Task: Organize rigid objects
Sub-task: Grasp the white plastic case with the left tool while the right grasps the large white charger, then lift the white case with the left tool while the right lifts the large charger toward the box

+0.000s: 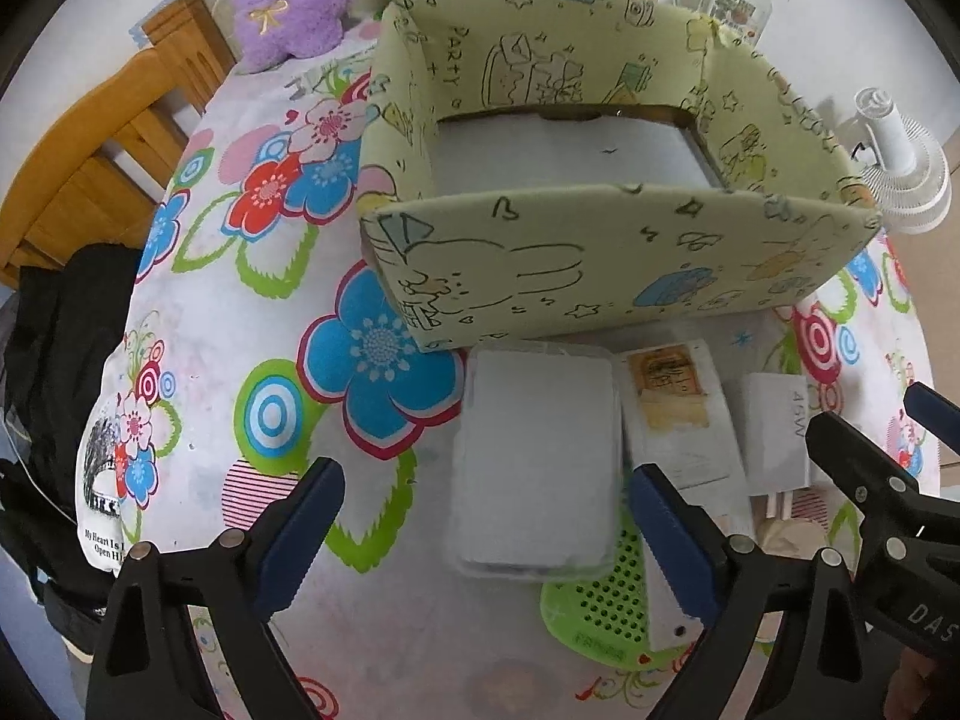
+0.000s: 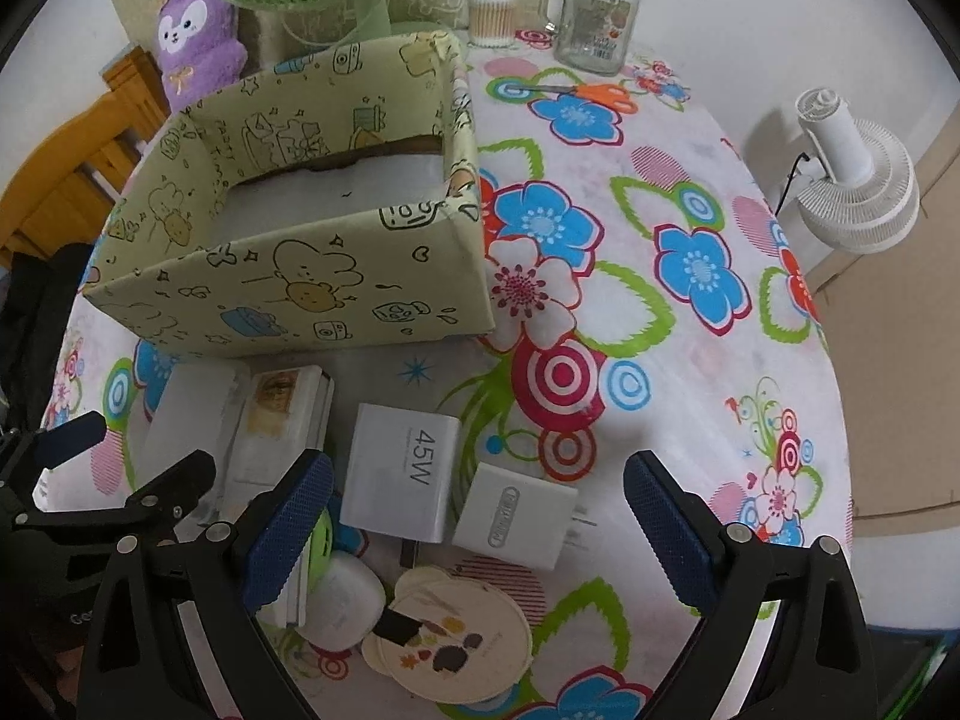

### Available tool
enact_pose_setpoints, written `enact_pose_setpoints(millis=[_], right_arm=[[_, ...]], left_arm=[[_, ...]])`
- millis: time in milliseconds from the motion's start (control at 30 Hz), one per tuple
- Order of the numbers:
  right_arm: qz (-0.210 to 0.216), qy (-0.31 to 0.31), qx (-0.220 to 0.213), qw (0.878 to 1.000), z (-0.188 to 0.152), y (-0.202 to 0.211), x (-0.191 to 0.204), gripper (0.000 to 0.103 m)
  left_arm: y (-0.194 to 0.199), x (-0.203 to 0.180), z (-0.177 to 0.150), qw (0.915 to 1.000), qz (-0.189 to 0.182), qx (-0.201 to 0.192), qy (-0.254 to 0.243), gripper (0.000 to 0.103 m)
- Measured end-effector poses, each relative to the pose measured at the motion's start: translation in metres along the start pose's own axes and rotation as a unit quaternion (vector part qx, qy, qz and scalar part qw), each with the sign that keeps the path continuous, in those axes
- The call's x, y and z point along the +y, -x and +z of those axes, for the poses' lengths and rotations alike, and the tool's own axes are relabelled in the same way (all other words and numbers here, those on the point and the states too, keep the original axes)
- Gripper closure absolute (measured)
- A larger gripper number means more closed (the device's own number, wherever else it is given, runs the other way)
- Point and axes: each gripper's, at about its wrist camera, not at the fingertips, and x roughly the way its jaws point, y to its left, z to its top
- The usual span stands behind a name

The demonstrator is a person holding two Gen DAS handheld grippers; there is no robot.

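You are hovering both grippers, left gripper point(image 1: 483, 534) and right gripper point(image 2: 477, 531), jaws released, over unsorted items while the box point(image 1: 600, 240) is sitting empty.

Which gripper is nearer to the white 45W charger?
Right. The right gripper hangs open directly over the 45W charger; the left gripper is open farther left, over the clear plastic case.

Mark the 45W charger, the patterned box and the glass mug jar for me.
45W charger point(image 2: 401, 474): right wrist view, on its printed top face.
patterned box point(image 2: 300, 300): right wrist view, on its near outer wall.
glass mug jar point(image 2: 594, 18): right wrist view, on its glass body.
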Motion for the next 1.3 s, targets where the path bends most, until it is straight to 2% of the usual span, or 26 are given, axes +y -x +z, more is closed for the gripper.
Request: enact_pose_setpoints(millis=[133, 333, 567, 633, 700, 800, 1067, 1300], right_arm=[[0.002, 0.003, 0.007, 1.0, 0.002, -0.008, 0.006, 0.005], [0.003, 0.004, 0.03, 1.0, 0.003, -0.026, 0.012, 0.016], [0.002, 0.013, 0.048, 0.999, 0.004, -0.044, 0.022, 0.024], [0.008, 0.01, 0.052, 0.999, 0.004, -0.047, 0.024, 0.03], [0.012, 0.009, 0.061, 0.998, 0.004, -0.053, 0.027, 0.042], [0.013, 0.009, 0.061, 0.998, 0.004, -0.055, 0.032, 0.05], [0.018, -0.002, 0.06, 0.998, 0.006, -0.052, 0.032, 0.052], [0.023, 0.008, 0.038, 0.999, 0.009, -0.029, 0.029, 0.053]], left_arm=[[-0.007, 0.002, 0.001, 0.9999, 0.01, 0.008, -0.002, 0.009], [-0.023, 0.007, 0.003, 0.9997, 0.001, 0.023, 0.001, 0.014], [-0.039, 0.013, 0.009, 0.999, -0.019, 0.039, 0.006, 0.027], [-0.039, 0.012, 0.011, 0.9993, -0.015, 0.034, 0.0, 0.031], [-0.038, 0.008, 0.012, 0.9994, -0.016, 0.029, -0.009, 0.042], [-0.037, 0.004, 0.015, 0.9994, -0.019, 0.029, -0.01, 0.042], [-0.02, -0.011, 0.015, 0.9995, -0.024, 0.017, -0.011, 0.043], [0.002, -0.018, 0.018, 0.9998, -0.016, -0.004, -0.008, 0.043]])
